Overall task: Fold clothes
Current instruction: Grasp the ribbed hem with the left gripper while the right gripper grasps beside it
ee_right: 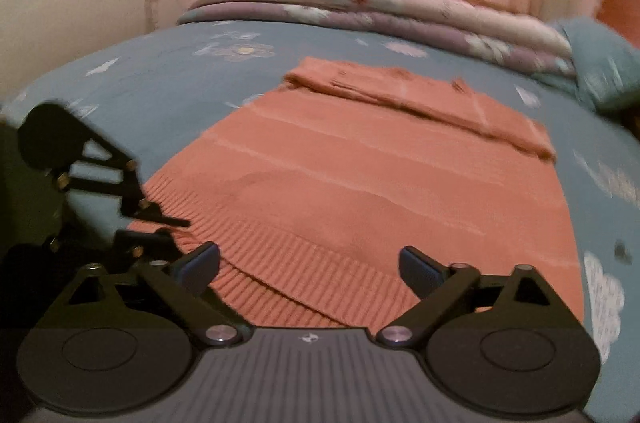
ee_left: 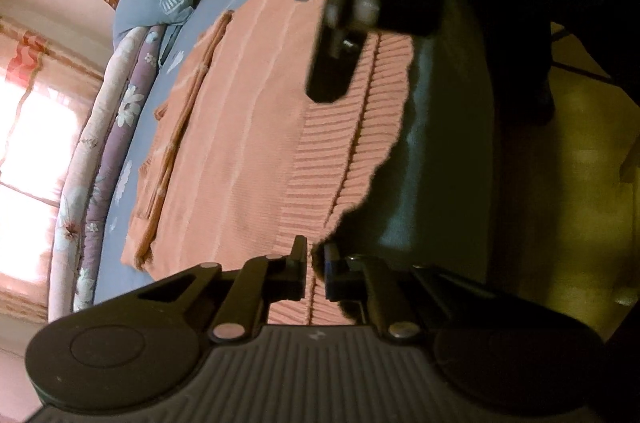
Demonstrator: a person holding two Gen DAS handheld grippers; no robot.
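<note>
Here the orange sweater (ee_right: 352, 183) lies flat on the blue bedsheet (ee_right: 140, 71), its ribbed hem (ee_right: 304, 263) at the near edge of the bed, towards me, and its body running away towards the folded quilt (ee_right: 360, 11) under the window. Its sleeves look already laid across the far end. So the long axis runs straight ahead from both tools, and the hem runs across in front of them.

My left gripper (ee_left: 316, 275) has its jaws pinched together on the hem's left corner, the ribbing passing up between the pads. My right gripper (ee_right: 310, 269) hangs just over the hem further right, jaws wide apart and nothing clamped; the knit lies below and between them, and I cannot tell whether the pads touch it.

I judge the next move depends on the right jaws closing on the hem, so both corners can be carried forward along that axis.
</note>
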